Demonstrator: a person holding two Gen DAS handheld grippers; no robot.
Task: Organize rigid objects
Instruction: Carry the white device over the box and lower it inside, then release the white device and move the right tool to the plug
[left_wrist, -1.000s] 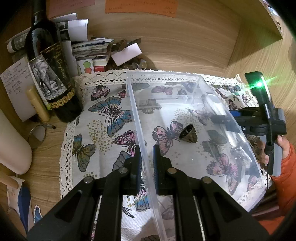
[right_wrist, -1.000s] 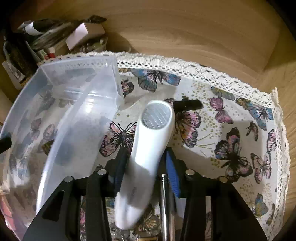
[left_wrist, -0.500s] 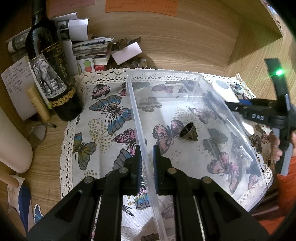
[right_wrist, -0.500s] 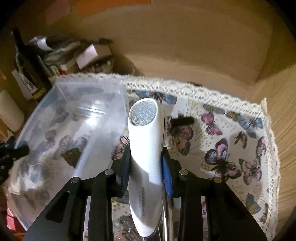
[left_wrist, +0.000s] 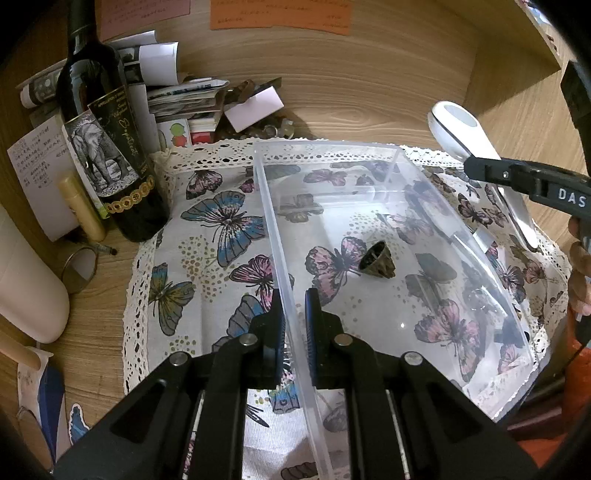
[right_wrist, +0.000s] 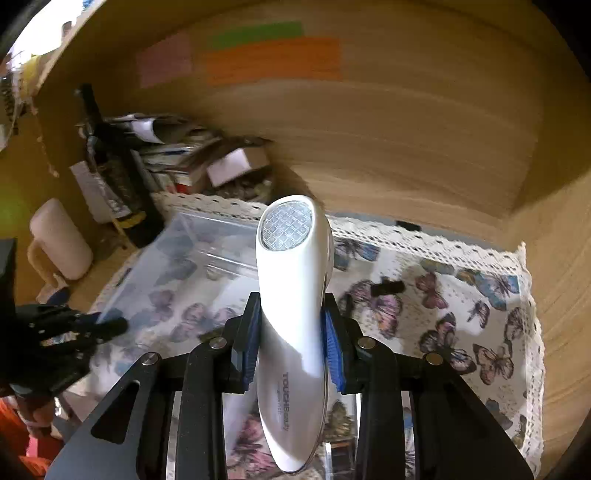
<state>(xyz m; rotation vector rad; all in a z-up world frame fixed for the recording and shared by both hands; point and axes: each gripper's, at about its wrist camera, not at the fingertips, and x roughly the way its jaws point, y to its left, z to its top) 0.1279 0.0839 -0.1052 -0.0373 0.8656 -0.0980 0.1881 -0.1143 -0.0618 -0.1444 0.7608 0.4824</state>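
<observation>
The near left wall of the clear plastic box is pinched by the left tool. A small dark cone lies inside. A white device is held above the box's far right corner by the right tool.

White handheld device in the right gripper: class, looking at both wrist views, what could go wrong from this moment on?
1. The white handheld device is smooth and tapered, held only at its waist by the right gripper; it might slip or swing.
2. It could strike the clear plastic bin's wall on the way in; the left gripper pinches just one thin wall.
3. Dropped carelessly, it may hit the small dark cone-shaped object inside.
</observation>
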